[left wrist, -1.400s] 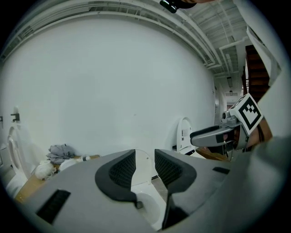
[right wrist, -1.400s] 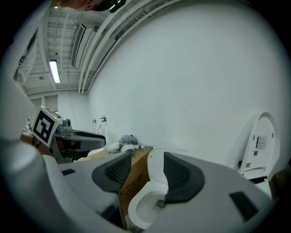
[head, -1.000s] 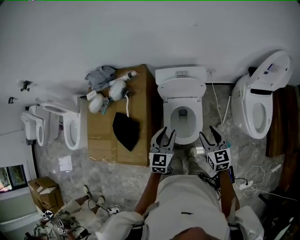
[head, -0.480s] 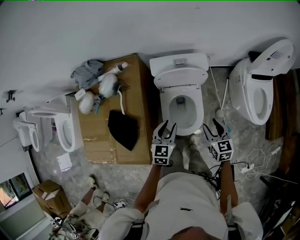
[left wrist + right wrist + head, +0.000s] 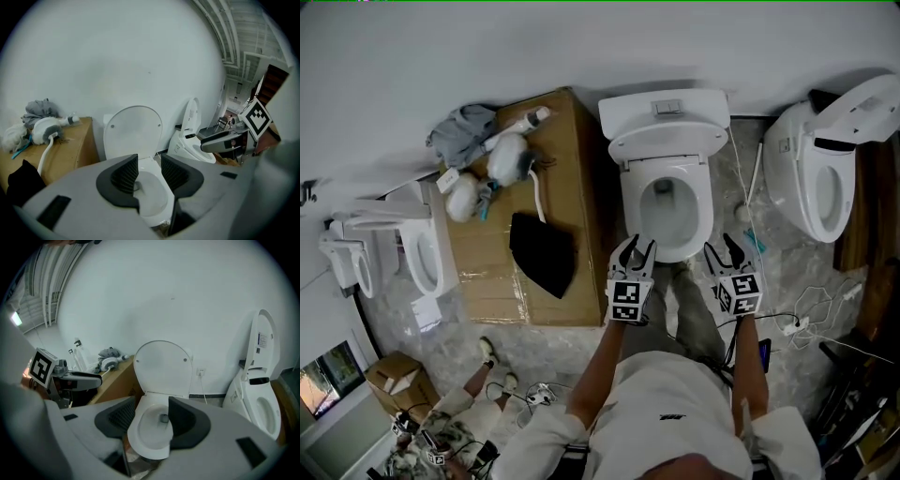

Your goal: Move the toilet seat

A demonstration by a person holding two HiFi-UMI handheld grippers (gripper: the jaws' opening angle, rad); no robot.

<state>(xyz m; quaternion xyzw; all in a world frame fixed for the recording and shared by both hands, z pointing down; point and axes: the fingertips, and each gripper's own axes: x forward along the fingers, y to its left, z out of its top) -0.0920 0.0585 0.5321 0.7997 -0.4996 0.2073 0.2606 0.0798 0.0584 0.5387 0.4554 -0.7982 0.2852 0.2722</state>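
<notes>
toilet seat (image 5: 661, 148): white solid oval panel on the middle toilet, hinged up, leaning back against the tank (image 5: 664, 108); two small bumpers on the face turned to the room; touched by neither gripper
bowl (image 5: 667, 211): open below the raised seat, white, drain hole visible; cannot tell if a separate ring lies on the rim
left gripper (image 5: 636, 248): low, at the bowl's front-left edge, pointing toward the toilet and downward; jaws a little apart, nothing between the pads, only the bowl seen beyond the gap
right gripper (image 5: 721, 248): at the bowl's front-right edge, level with the left one, same heading; jaws apart, holding nothing, bowl seen through the gap
person: standing just in front of the toilet, light trousers, one tong in each hand
cardboard box (image 5: 581, 169): big, brown, just beside the toilet on the person's left, against the wall
black cloth (image 5: 544, 253): lying on the box top, near its front
grey cloth (image 5: 461, 127): bunched at the box's far corner, white corded appliance (image 5: 508, 155) beside it
second toilet (image 5: 820, 187): to the right, lid up
third toilet (image 5: 412, 253): left of the box
cables (image 5: 811, 309): loose on the grey stone floor, right side
</notes>
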